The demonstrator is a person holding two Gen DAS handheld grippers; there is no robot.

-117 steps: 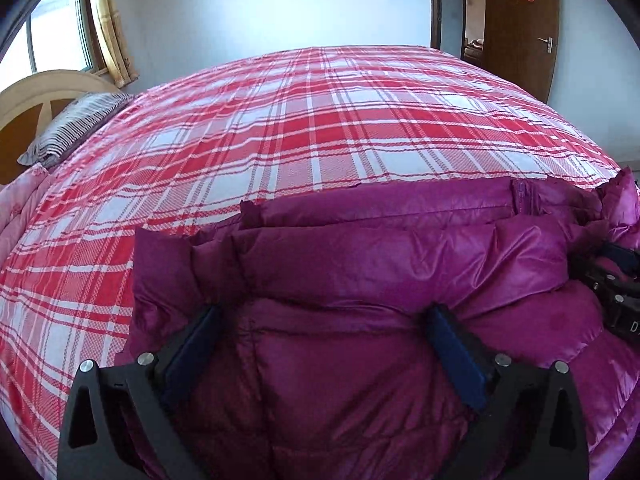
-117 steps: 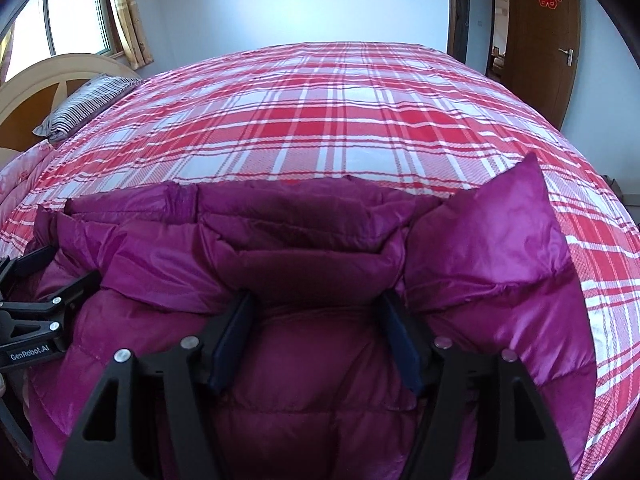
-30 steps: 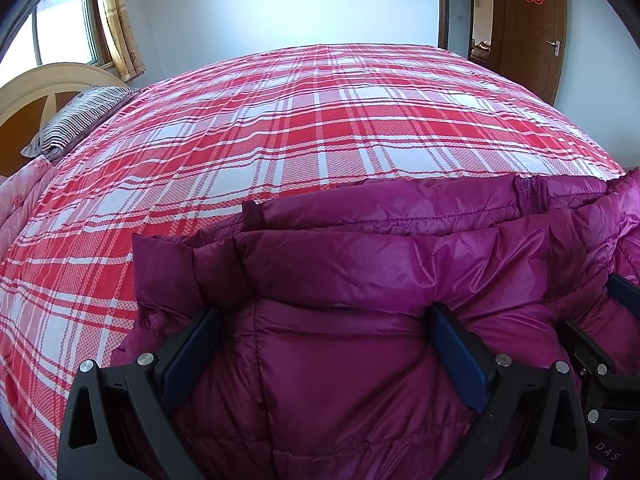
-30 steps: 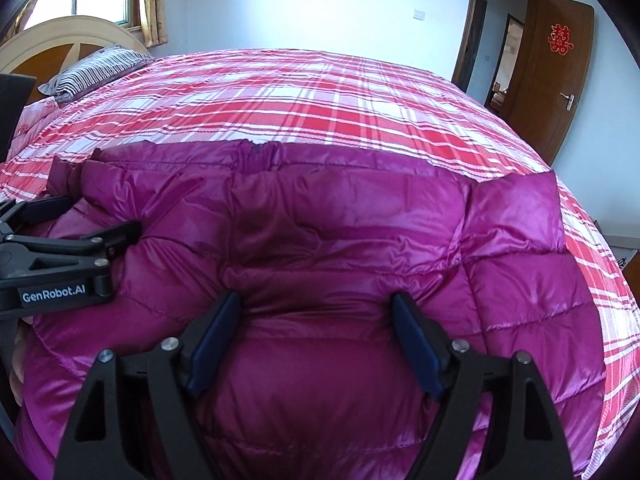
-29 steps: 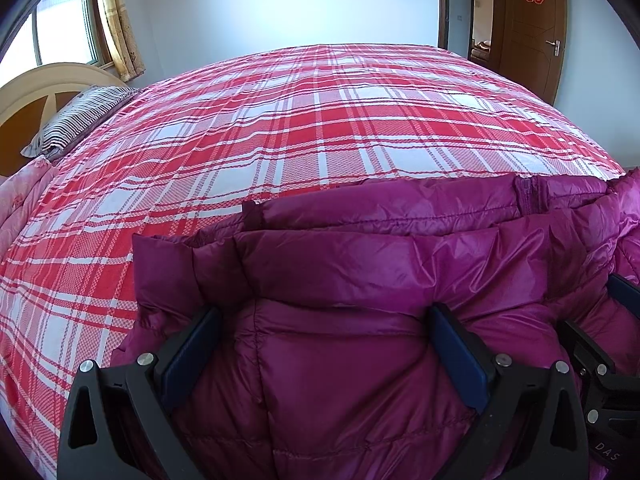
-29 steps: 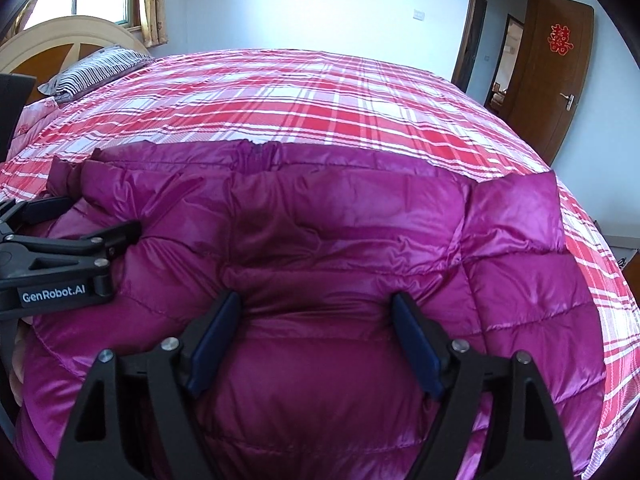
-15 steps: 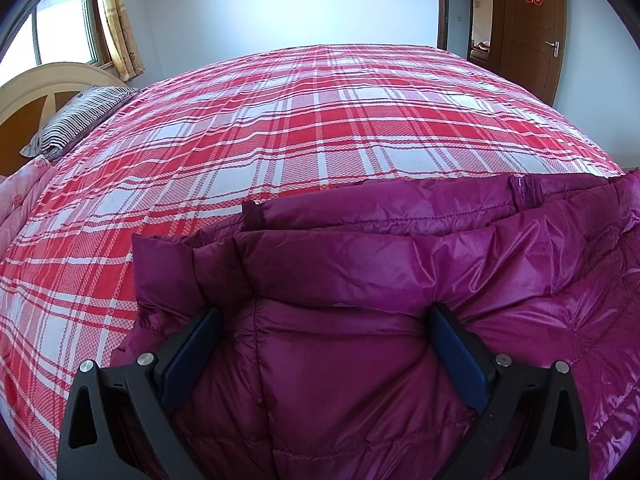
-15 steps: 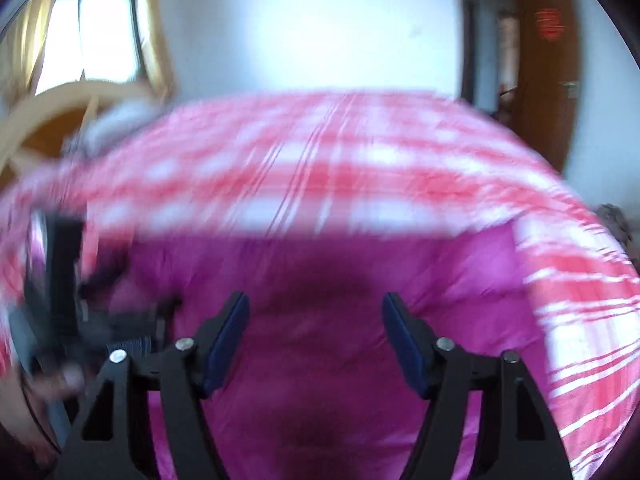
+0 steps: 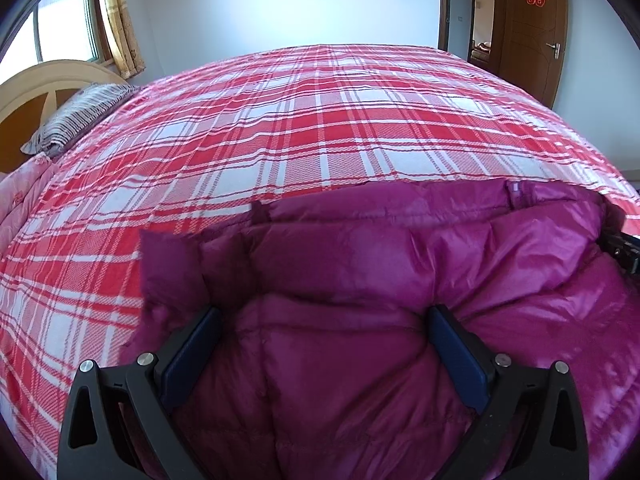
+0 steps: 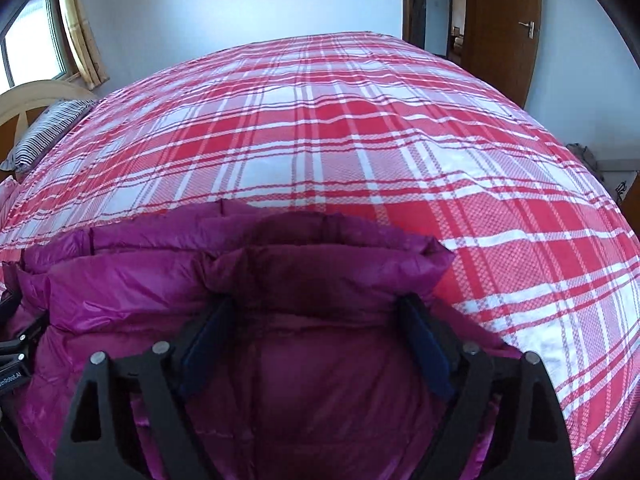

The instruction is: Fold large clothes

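A puffy magenta down jacket (image 9: 360, 264) fills the lower half of both wrist views, lying on a bed covered by a red-and-white plaid bedspread (image 9: 320, 120) that spreads across the middle of each frame. In the left wrist view the left tongs (image 9: 324, 332) stand spread wide at the bottom centre, blue pads (image 9: 192, 352) on either side of a bulging quilted fold that swells between them; they are not clenched. In the right wrist view the right tongs (image 10: 316, 320) are likewise parted, pads set against both sides of a thick folded edge of the jacket (image 10: 280, 264) at lower centre. A striped pillow (image 9: 76, 116) lies at the left edge beside a curved wooden headboard (image 9: 36, 88). A brown door (image 9: 528, 24) stands in the upper right.
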